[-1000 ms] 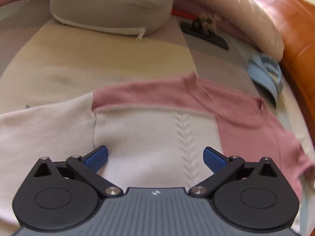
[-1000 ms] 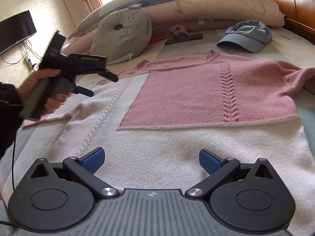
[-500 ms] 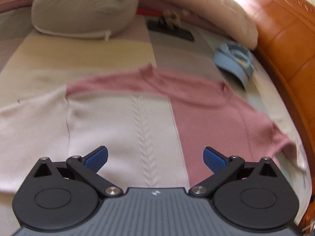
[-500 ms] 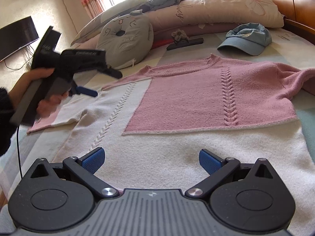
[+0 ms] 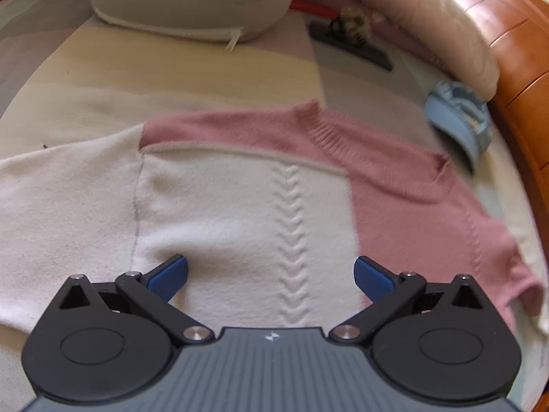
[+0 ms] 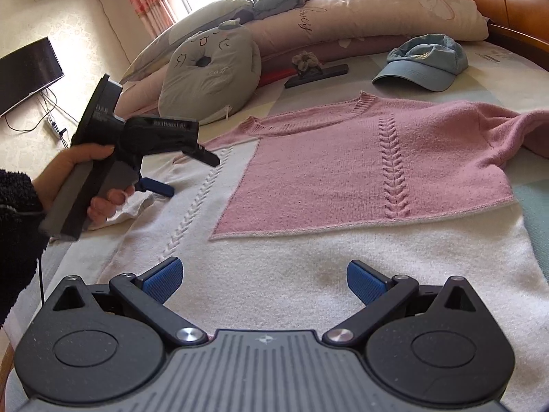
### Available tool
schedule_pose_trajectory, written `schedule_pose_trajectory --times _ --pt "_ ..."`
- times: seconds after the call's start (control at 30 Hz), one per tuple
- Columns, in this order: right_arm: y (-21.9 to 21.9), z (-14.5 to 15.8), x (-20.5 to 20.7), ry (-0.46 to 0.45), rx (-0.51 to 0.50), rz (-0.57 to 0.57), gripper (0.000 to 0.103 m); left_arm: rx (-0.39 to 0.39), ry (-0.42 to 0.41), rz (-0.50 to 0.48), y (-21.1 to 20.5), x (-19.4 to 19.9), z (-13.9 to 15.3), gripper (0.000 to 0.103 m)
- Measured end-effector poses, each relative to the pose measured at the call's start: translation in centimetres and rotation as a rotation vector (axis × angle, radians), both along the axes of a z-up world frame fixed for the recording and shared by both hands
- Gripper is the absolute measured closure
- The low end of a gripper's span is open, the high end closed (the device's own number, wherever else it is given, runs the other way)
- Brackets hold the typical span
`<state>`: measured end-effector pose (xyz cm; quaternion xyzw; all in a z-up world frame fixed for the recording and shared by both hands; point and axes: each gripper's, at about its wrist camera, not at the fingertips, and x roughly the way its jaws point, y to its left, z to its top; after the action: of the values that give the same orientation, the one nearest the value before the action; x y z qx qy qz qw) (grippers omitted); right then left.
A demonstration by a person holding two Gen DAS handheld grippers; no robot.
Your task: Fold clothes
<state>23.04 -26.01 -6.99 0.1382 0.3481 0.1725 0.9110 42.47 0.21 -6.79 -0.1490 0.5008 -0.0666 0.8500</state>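
A pink and white knitted sweater (image 6: 360, 178) lies flat on the bed, neck toward the pillows; it also shows in the left wrist view (image 5: 247, 206). My left gripper (image 5: 271, 276) is open and empty, low over the white chest panel beside the left sleeve (image 5: 65, 206). It shows from the side in the right wrist view (image 6: 187, 171), held in a hand over the white sleeve. My right gripper (image 6: 262, 279) is open and empty over the white hem area. The pink right sleeve (image 6: 514, 130) is bunched at the right.
A blue cap (image 6: 425, 63) lies beyond the sweater near the headboard (image 5: 521, 68). A grey cushion (image 6: 209, 72), long pillows (image 6: 360, 17) and a dark flat object with a flower (image 6: 315, 72) lie at the bed's head. A TV (image 6: 27, 72) hangs at left.
The left gripper has dropped lower and closer over the white panel, swinging back left. The right gripper has edged slightly forward. Both stay open.
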Motion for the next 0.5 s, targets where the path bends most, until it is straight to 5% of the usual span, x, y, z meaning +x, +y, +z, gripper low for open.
schedule_pose_trajectory --times 0.5 --pt "0.2 -0.2 0.3 0.028 0.001 0.01 0.0 0.024 -0.018 0.072 1.5 4.6 -1.6 0.001"
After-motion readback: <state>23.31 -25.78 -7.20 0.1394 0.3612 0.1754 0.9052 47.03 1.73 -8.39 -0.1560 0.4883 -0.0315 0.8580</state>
